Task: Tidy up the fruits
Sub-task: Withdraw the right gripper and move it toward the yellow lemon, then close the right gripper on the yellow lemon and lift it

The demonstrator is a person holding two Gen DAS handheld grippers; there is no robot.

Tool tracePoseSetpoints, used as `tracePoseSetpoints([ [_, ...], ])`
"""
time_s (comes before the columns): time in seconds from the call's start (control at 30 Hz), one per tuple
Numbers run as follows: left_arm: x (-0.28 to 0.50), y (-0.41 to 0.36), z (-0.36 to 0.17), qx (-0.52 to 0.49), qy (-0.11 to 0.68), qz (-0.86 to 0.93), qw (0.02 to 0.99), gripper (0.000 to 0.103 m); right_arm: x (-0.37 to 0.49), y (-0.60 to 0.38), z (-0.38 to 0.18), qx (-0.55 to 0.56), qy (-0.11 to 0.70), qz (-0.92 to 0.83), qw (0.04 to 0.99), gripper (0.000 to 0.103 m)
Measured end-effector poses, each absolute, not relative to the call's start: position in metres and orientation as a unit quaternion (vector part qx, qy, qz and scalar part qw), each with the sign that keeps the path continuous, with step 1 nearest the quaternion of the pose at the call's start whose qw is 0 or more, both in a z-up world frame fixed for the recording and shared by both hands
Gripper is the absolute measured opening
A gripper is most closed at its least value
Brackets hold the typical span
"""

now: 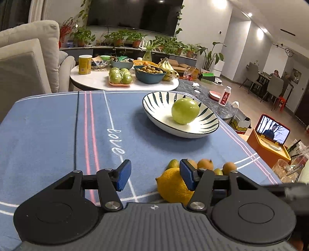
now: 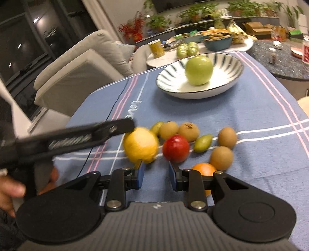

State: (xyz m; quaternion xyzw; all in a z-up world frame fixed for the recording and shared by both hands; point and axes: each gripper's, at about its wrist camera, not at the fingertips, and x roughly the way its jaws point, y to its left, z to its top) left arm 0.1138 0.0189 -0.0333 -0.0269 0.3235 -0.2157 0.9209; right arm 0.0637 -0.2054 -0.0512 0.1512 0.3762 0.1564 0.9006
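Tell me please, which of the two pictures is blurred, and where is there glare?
Right wrist view: motion blur smears the lemon, the left gripper crossing in front, and the background plants. Left wrist view: mostly sharp; ceiling lights glare at the top, and a bright highlight sits on the green apple in the striped bowl.

Blue cloth (image 1: 58, 135) with pink and white stripes and the word "love" covers the near bench. Beyond it at 12 o'clock, round white bench (image 1: 92, 79) carrying yellow can (image 1: 85, 64), tray of green fruit (image 1: 120, 76), teal bowl of small brown fruit (image 1: 149, 74), bananas (image 1: 168, 67). Beige sofa (image 1: 27, 58) at 10 o'clock. TV (image 1: 135, 13) on wall above a row of potted plants (image 1: 119, 37). Dark stone bench (image 1: 208, 96) at 2 o'clock with red-labelled bottle (image 1: 225, 96). Tablet (image 1: 273, 131) playing video at 3 o'clock.
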Motion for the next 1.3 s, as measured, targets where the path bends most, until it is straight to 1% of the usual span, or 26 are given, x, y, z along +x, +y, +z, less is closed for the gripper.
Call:
tracePoseSetpoints([
  [0.4,0.086,0.042,-0.031,-0.023,0.318,-0.231,0.919,0.054,0.063,-0.211,-0.042,0.177,0.359,0.160,0.902,0.057],
  [0.5,0.081,0.041,-0.031,-0.020,0.313,-0.251,0.916,0.058,0.062,-0.215,-0.038,0.199,0.357,0.170,0.897,0.058],
  [0.67,0.081,0.027,-0.036,0.007,0.315,-0.276,0.908,0.059,0.068,-0.213,-0.040,0.215,0.369,0.178,0.887,0.058],
  [0.77,0.082,0.019,-0.041,0.027,0.315,-0.276,0.908,0.059,0.074,-0.210,-0.043,0.232,0.386,0.180,0.874,0.061],
  [0.83,0.085,0.016,-0.043,0.028,0.320,-0.278,0.905,0.059,0.076,-0.210,-0.042,0.237,0.383,0.171,0.876,0.063],
  [1.13,0.095,0.007,-0.049,0.031,0.325,-0.286,0.901,0.058,0.087,-0.203,-0.040,0.239,0.389,0.183,0.870,0.065],
  [1.3,0.096,0.005,-0.054,0.032,0.334,-0.289,0.897,0.053,0.090,-0.197,-0.043,0.226,0.392,0.186,0.872,0.065],
])
